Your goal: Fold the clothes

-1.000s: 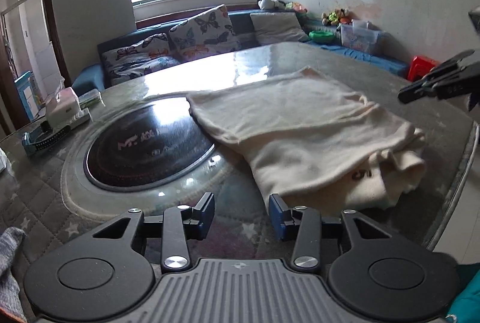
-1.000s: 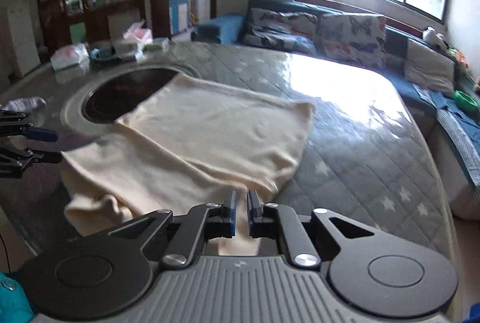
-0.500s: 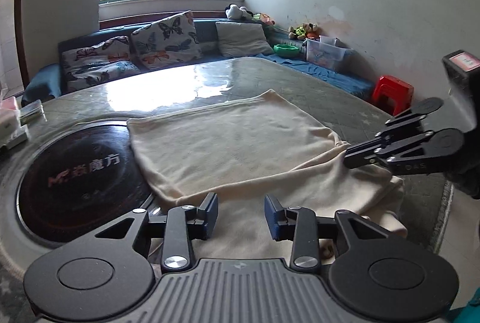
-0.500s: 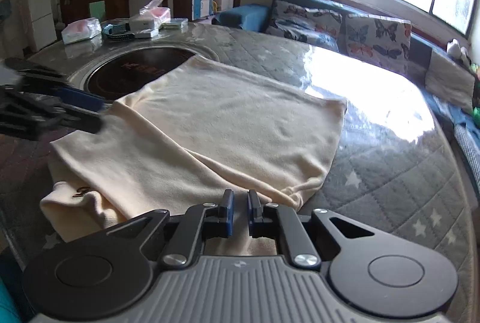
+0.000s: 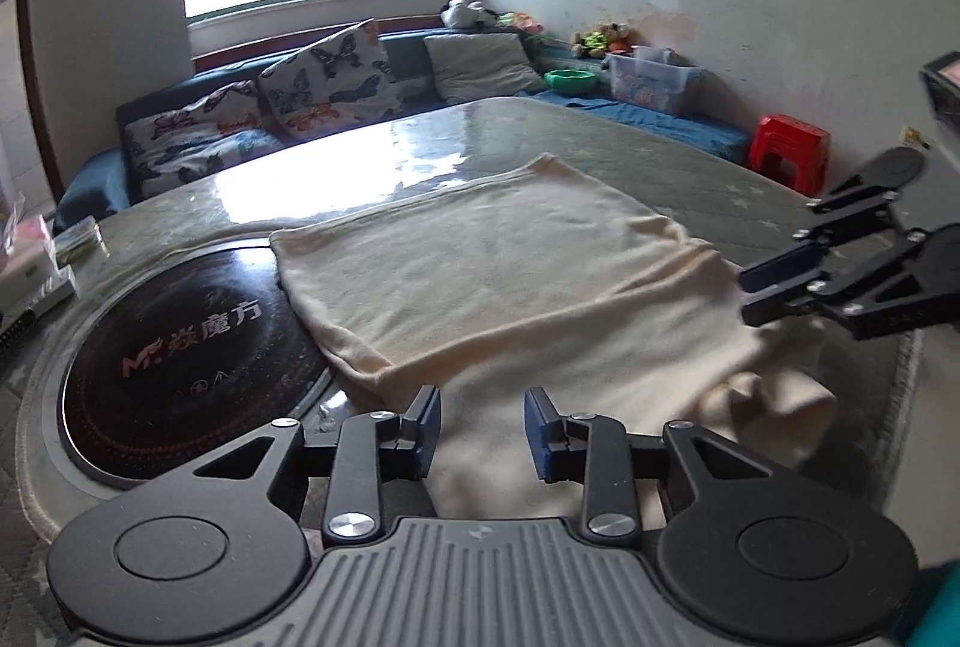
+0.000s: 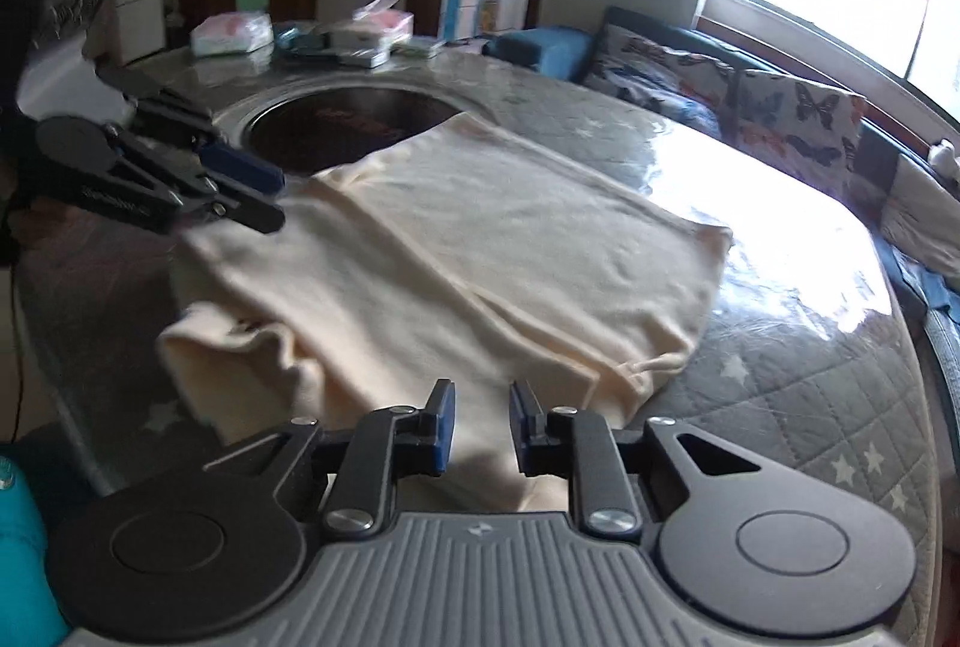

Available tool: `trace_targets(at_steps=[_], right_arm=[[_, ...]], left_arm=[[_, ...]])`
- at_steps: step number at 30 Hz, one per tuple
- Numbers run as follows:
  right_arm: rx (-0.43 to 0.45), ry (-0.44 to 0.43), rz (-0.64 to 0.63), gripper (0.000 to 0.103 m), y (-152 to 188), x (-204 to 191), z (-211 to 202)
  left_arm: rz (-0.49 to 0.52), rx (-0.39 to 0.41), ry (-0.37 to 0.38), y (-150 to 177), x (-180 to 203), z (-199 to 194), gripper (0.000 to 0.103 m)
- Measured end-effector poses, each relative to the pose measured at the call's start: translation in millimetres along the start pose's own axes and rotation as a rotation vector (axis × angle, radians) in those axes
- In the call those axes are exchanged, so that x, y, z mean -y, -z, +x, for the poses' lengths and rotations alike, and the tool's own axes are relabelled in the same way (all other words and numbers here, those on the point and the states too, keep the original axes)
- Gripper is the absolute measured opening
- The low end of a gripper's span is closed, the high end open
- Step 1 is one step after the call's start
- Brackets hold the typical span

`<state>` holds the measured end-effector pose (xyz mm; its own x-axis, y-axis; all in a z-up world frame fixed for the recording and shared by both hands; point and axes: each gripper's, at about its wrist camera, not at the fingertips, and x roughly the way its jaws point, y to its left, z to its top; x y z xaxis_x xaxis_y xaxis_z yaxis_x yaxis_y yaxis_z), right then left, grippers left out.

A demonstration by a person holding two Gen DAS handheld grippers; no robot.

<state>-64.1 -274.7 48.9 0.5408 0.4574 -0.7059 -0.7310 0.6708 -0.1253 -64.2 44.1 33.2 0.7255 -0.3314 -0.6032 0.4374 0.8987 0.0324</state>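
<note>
Cream garment [image 5: 540,281] lay partly folded on the table [image 5: 540,131], its near edge beneath both grippers. Left gripper [image 5: 480,428] stood open, empty. Right gripper [image 6: 480,422], jaws just opening, gripped nothing.

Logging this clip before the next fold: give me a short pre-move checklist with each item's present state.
1. Garment lies on the table, partly folded: ok.
2. Left gripper open over the near edge, nothing pinched; its jaws have just been closing: ok.
3. Right gripper open, cloth below it but not clamped; its jaws have just been opening: ok.
4. Near end smooth: not ok, a bunched lump sits at the table's edge.
5. Far edge flat and square: ok.
6. Cloth clear of the black cooktop: not ok, one corner overlaps its rim.
7. Pads touching fabric: cannot tell.
</note>
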Motion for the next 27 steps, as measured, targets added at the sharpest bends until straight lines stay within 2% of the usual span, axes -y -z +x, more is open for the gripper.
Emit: trace_targets(at_steps=[4,7,11,13,16,18,20,21,22,25,27], right_arm=[[-0.008,0.001,0.005,0.019,4,-3,-1],[0.003,-0.005,-0.011,0.021,4,-6,-11],[0.002,0.002,-0.059,0.033,7,-14,-23],[-0.006,0.002,-0.078,0.033,9,-17,-28],[-0.02,0.003,-0.118,0.041,13,-23,-32],[-0.032,0.002,-0.152,0.042,16,-27,-35],[-0.042,-0.004,-0.19,0.046,19,-30,-37],[-0.045,-0.007,-0.211,0.046,20,-33,-38],[-0.045,-0.01,-0.229,0.047,21,-35,-38],[-0.036,-0.019,-0.277,0.059,22,-40,-36],[-0.022,-0.018,-0.296,0.059,20,-43,-31]], left_arm=[[0.117,0.003,0.056,14,17,-22,0.035],[0.207,0.001,0.056,24,30,-32,0.039],[0.274,-0.01,0.063,34,47,-26,0.04],[0.304,-0.001,0.065,36,56,-21,0.04],[0.346,0.021,0.063,38,67,-14,0.04],[0.378,0.04,0.056,38,74,-9,0.039],[0.366,0.05,0.064,35,75,-7,0.026],[0.352,0.054,0.069,33,73,-6,0.013],[0.331,0.059,0.073,30,70,-6,0.011],[0.238,0.072,0.083,16,55,-4,0.009],[0.193,0.082,0.082,7,45,-2,0.009]])
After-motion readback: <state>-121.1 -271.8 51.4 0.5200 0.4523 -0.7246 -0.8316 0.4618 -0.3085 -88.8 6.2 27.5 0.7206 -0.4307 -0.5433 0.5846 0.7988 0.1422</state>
